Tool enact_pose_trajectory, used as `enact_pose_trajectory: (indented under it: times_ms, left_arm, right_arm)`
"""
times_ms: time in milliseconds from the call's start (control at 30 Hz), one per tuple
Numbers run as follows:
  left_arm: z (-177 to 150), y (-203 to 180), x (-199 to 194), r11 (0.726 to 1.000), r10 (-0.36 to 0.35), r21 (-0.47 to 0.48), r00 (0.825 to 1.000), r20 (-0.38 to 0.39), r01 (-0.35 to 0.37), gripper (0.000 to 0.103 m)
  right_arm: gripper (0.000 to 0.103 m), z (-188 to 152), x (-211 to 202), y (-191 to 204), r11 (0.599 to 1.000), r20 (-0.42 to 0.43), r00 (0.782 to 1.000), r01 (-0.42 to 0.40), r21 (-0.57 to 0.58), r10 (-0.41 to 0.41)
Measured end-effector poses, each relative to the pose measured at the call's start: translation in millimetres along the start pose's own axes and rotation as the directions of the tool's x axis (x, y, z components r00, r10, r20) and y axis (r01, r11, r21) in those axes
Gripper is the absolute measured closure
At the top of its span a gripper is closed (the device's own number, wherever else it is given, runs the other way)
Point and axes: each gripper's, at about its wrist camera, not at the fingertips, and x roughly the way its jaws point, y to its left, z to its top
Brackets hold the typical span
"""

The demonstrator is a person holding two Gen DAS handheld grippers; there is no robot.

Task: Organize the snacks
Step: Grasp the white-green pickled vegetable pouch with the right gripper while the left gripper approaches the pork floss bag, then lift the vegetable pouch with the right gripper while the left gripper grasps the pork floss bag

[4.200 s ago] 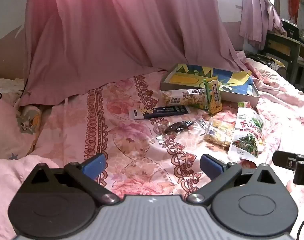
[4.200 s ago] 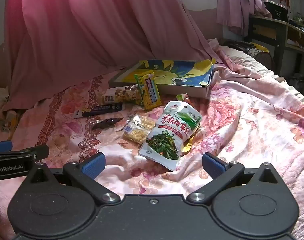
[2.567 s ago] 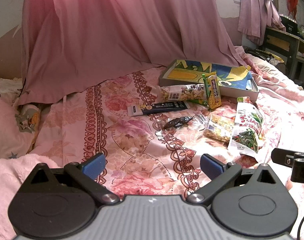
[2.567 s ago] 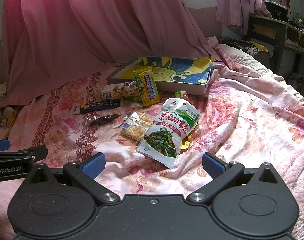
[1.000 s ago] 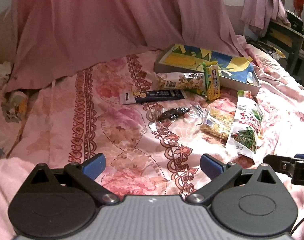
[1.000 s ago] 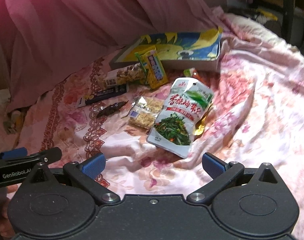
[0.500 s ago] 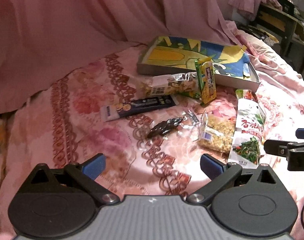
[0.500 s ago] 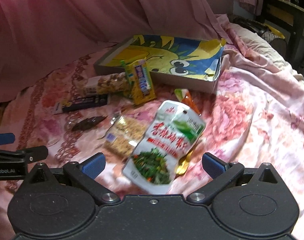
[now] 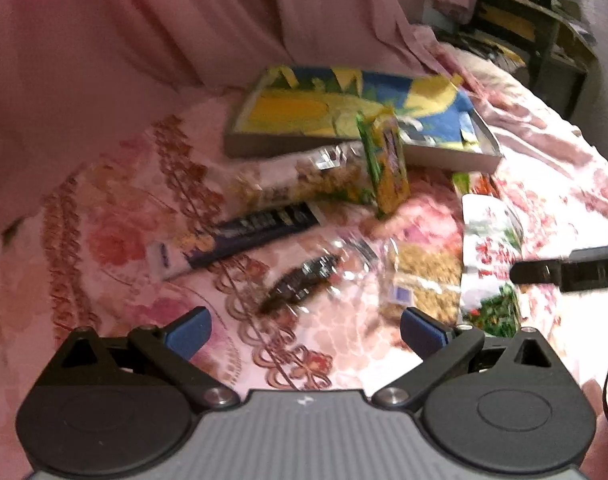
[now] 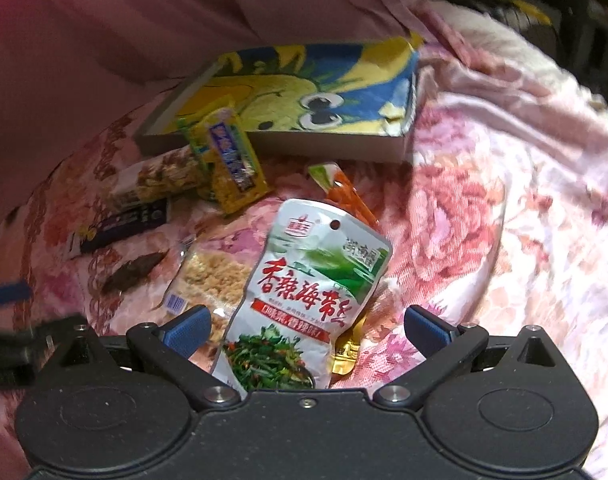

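Lying on a bed [image 10: 504, 208] with a pink flowered cover, the snacks are spread in a loose group in front of both grippers. The right gripper [image 10: 304, 326] has its fingers [image 10: 186, 330] wide apart, and the lower part of the seaweed pouch [image 10: 308, 292] lies between them; the fingers do not touch it. This pouch is white and green with red letters, and it covers a part of the orange packet [image 10: 346, 194] behind it. Just beside the pouch, on its left, is the clear bag [image 10: 208, 280] with yellow crumbs, and further left a small dark snack [image 10: 134, 272]. The yellow packet [image 10: 232, 160] leans against the side of the box [image 10: 288, 144], which has a yellow and blue cartoon picture inside. A nut bar [image 10: 160, 180] lies beside the yellow packet, and a dark bar [image 10: 120, 224] lies in front of the nut bar.

The left gripper [image 9: 304, 330] also has its fingers [image 9: 188, 332] wide apart and holds nothing. It hovers over the cover, near the dark snack [image 9: 300, 280]. This view is blurred. The seaweed pouch [image 9: 490, 256] is at its right side, and the tip of the right gripper [image 9: 568, 270] shows over the pouch. A pink curtain [image 9: 144, 40] hangs behind the bed.
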Motion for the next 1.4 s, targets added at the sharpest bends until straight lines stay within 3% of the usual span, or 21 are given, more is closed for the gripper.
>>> enact_pose_trajectory:
  times_ms: [267,400,533,733,867,967,1067,1267,1400]
  left_arm:
    - [-0.9,-11.9,21.1,0.988,-0.117,0.096,0.992,-0.051,0.121,0.000]
    - [-1.2,-14.7,28.9,0.984,-0.150,0.089,0.987,-0.065,0.155,0.000]
    - [-1.3,-13.5,34.7,0.984,-0.156,0.076,0.986,-0.065,0.161,0.000]
    - [4.0,-17.3,39.6,0.981,-0.167,0.091,0.986,-0.024,0.169,0.000]
    - [4.9,-24.3,43.9,0.976,-0.165,0.143,0.986,0.011,0.162,0.000]
    - [3.7,-34.4,44.9,0.963,-0.167,0.224,0.985,0.051,0.152,0.000]
    - [1.9,-47.4,46.6,0.929,-0.189,0.339,0.978,0.084,0.150,0.000]
    - [-2.0,-73.3,49.3,0.783,-0.318,0.596,0.938,0.139,0.177,0.000]
    - [6.1,-84.8,67.5,0.703,-0.374,0.670,0.925,0.064,0.238,0.000]
  right_arm:
    - [0.007,7.2,28.5,-13.3,0.994,-0.091,0.995,-0.028,0.104,0.038]
    - [0.012,7.5,41.2,-12.6,0.990,-0.129,0.990,-0.044,0.136,0.062]
    - [0.020,5.5,51.0,-8.7,0.990,-0.157,0.986,-0.030,0.140,0.053]
    - [0.032,4.8,46.4,-4.6,0.990,-0.134,0.990,-0.019,0.139,0.038]
    - [0.047,4.7,39.1,-11.0,0.983,-0.109,0.993,-0.021,0.185,0.042]
    - [0.052,4.0,34.0,-14.6,0.979,-0.096,0.995,-0.012,0.205,0.032]
    - [0.054,3.5,28.8,-17.9,0.976,-0.082,0.997,0.007,0.216,0.011]
    - [0.055,2.8,23.8,-23.9,0.973,-0.068,0.997,0.036,0.229,-0.021]
    - [0.055,2.3,24.1,-24.6,0.971,-0.069,0.997,0.040,0.238,-0.024]
